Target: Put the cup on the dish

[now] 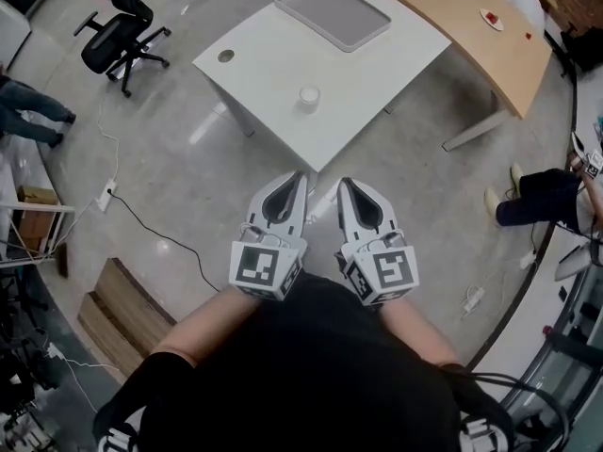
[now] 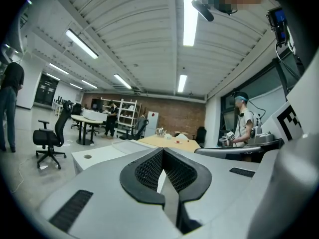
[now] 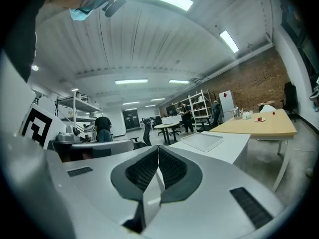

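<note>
A small white cup [image 1: 309, 96] stands near the front corner of a white table [image 1: 273, 64]. At the table's far end lies the dish, a flat grey tray with a pale rim [image 1: 332, 12]. My left gripper [image 1: 300, 175] and right gripper [image 1: 341, 182] are side by side close to my body, over the floor just short of the table. Both are shut with nothing between the jaws. In the left gripper view the left gripper [image 2: 162, 149] points toward the table [image 2: 97, 154]. From the right gripper [image 3: 158, 147], the dish [image 3: 202, 141] lies ahead to the right.
A curved wooden desk [image 1: 471, 17] stands behind the table to the right. A black office chair [image 1: 118, 36] is at the far left. A person sits at the right [image 1: 542, 196]. Cables [image 1: 155, 234] and a wooden pallet [image 1: 118, 309] lie on the floor to my left.
</note>
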Demonstrator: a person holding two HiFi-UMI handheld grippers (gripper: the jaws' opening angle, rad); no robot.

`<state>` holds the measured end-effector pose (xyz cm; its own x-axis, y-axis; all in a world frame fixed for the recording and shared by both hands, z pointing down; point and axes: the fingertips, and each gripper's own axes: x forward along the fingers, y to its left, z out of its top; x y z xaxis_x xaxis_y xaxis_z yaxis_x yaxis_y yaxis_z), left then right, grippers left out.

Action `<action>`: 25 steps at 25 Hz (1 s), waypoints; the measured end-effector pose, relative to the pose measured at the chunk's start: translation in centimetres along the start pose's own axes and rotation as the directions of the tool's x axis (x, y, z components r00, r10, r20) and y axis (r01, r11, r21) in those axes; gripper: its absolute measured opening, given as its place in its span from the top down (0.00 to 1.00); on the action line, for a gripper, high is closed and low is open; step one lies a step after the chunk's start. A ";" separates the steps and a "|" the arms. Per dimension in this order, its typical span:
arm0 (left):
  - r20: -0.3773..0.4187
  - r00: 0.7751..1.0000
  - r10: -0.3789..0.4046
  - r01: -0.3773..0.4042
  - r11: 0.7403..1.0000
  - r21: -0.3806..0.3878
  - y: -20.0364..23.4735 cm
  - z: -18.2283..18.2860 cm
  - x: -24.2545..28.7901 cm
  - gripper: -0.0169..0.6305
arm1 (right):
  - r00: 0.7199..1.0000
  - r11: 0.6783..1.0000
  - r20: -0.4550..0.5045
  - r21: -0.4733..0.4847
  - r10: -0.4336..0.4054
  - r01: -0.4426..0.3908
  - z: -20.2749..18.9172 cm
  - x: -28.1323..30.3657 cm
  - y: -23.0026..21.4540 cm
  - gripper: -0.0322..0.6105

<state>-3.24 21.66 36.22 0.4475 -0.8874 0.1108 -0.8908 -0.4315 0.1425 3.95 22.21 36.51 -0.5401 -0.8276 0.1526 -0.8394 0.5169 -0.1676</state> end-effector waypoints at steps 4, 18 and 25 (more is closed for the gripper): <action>-0.022 1.000 -0.020 0.020 1.000 -0.009 3.0 0.4 2.7 0.96 | 1.000 1.000 -0.021 0.014 -0.012 0.012 0.6 4.0 -0.6 0.93; -0.016 0.998 -0.063 0.062 0.998 -0.024 12.5 2.5 9.5 0.96 | 0.996 0.997 -0.043 -0.017 -0.081 0.081 2.4 15.0 -1.6 0.93; -0.046 0.998 -0.053 0.051 0.998 -0.043 13.1 1.8 12.1 0.96 | 0.993 0.995 -0.062 -0.008 -0.100 0.100 2.3 16.5 -4.3 0.93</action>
<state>-9.66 4.92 37.68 0.4972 -0.8548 0.1486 -0.8627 -0.4688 0.1896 -1.25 5.85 37.46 -0.4560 -0.8600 0.2292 -0.8897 0.4334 -0.1439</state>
